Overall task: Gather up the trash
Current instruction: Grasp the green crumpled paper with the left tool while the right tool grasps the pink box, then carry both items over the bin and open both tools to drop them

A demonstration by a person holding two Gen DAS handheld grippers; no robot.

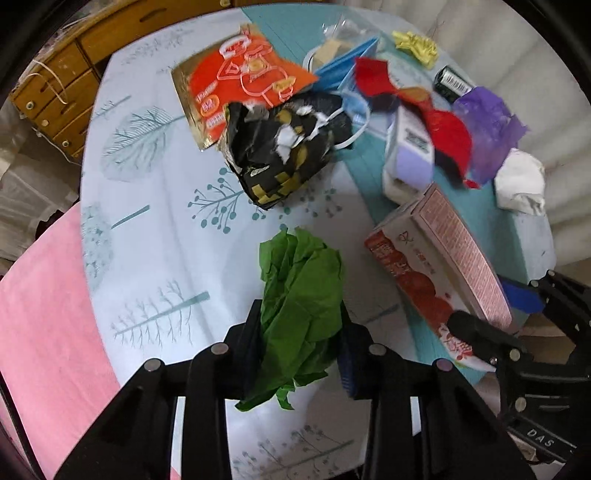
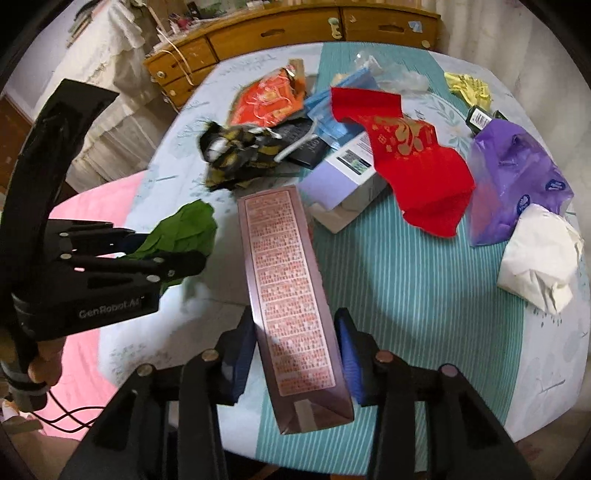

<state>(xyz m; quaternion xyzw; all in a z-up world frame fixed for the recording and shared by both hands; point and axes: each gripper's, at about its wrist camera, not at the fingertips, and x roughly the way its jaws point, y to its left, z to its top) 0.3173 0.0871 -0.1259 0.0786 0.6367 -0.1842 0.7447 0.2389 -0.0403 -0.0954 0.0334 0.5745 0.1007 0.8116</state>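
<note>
Trash lies scattered over a round table with a tree-print cloth [image 1: 155, 206]. My left gripper [image 1: 301, 332] points down and is shut on a crumpled green paper [image 1: 299, 295], which fills the gap between its fingers. From the right wrist view, the left gripper [image 2: 166, 254] shows at the left with the green paper [image 2: 184, 229] in it. My right gripper [image 2: 295, 343] is shut on a long pink-and-red box [image 2: 288, 273], its blue pads against both long sides. In the left wrist view the box [image 1: 443, 266] lies at the right, with the right gripper [image 1: 476, 332] on its near end.
Farther back lie a black-and-yellow wrapper [image 1: 280, 147], an orange packet [image 1: 240, 88], a red envelope [image 2: 410, 162], a lilac box [image 2: 336, 177], a purple bag [image 2: 513, 173], white crumpled paper [image 2: 539, 258] and yellow paper [image 2: 469, 88]. A wooden dresser [image 2: 280, 29] stands behind. A pink surface [image 1: 44, 314] lies left of the table.
</note>
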